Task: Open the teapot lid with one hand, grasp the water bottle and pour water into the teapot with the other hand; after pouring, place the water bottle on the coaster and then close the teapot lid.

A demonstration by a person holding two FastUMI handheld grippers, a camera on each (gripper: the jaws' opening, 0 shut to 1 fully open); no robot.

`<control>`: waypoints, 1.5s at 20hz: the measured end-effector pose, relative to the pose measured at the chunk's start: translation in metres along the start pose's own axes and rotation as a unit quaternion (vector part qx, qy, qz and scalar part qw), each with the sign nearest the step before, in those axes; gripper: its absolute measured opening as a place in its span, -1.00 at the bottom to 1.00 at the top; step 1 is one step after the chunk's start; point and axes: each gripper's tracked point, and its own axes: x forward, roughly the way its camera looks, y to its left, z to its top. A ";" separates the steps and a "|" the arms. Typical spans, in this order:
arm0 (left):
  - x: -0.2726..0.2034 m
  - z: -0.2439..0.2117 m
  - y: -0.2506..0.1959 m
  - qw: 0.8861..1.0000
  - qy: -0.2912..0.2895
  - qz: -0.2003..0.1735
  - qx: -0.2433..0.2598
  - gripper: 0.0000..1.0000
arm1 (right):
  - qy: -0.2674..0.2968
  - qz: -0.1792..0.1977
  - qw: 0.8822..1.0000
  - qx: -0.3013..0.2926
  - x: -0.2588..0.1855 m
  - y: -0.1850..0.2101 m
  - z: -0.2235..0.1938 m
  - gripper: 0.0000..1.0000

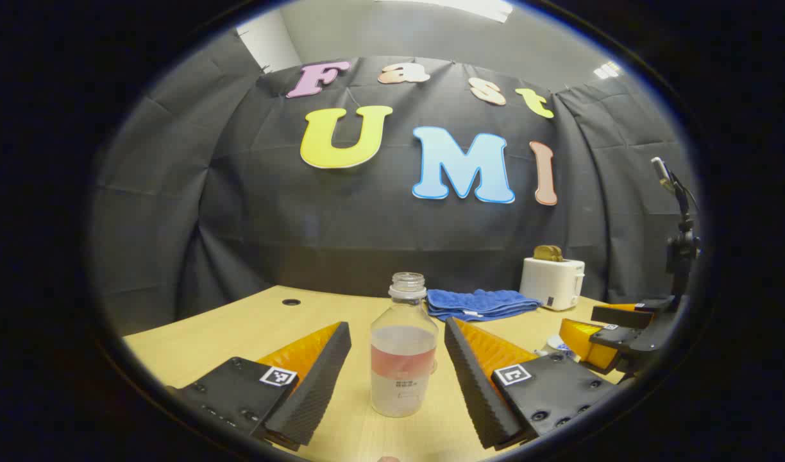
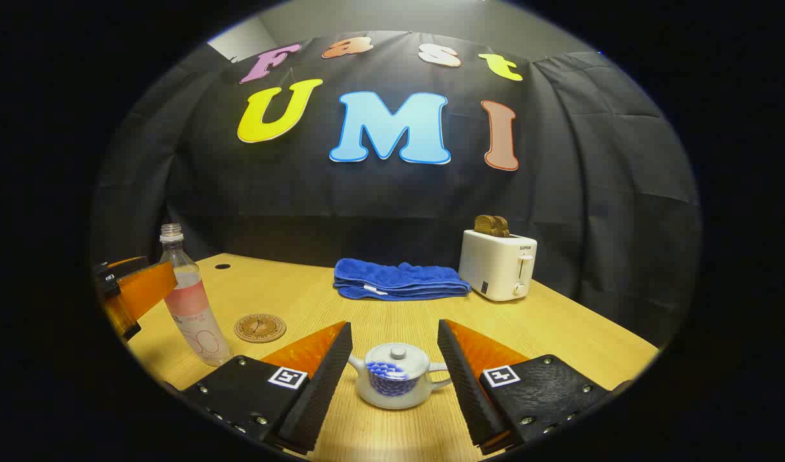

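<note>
An uncapped clear water bottle [image 1: 403, 350] with a pink label stands upright on the wooden table [image 1: 238, 330], about half full. My left gripper [image 1: 399, 385] is open, one finger on each side of the bottle with a gap to both. A small white teapot [image 2: 396, 376] with a blue pattern has its lid [image 2: 397, 353] on. It sits between the spread fingers of my right gripper [image 2: 392, 378], which is open and not touching it. The bottle [image 2: 192, 301] appears at the left of the right gripper view, with the round cork coaster [image 2: 260, 327] just beside it.
A folded blue towel [image 2: 399, 280] lies at the back of the table, with a white toaster [image 2: 499, 264] holding bread to its right. A small round hole [image 2: 222, 265] is in the tabletop at the back left. A dark stand [image 1: 678, 250] rises at the right edge.
</note>
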 end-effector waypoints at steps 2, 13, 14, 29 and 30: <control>0.000 0.001 0.000 1.000 0.000 0.000 -0.001 0.99 | 0.001 -0.001 1.000 -0.001 0.001 -0.001 0.000 0.68; 0.000 0.002 0.002 1.000 -0.002 0.002 -0.003 0.99 | 0.007 -0.002 1.000 -0.003 0.005 -0.001 -0.006 0.68; 0.000 0.002 0.002 1.000 -0.002 0.002 -0.004 0.99 | 0.007 -0.002 1.000 -0.003 0.006 -0.001 -0.005 0.68; 0.003 0.009 0.004 1.000 -0.008 0.002 -0.008 0.99 | 0.041 0.003 0.999 -0.002 0.030 -0.003 -0.026 -0.19; 0.004 0.011 0.004 1.000 -0.009 0.002 -0.008 0.99 | 0.040 0.004 0.999 -0.008 0.033 -0.002 -0.027 -0.31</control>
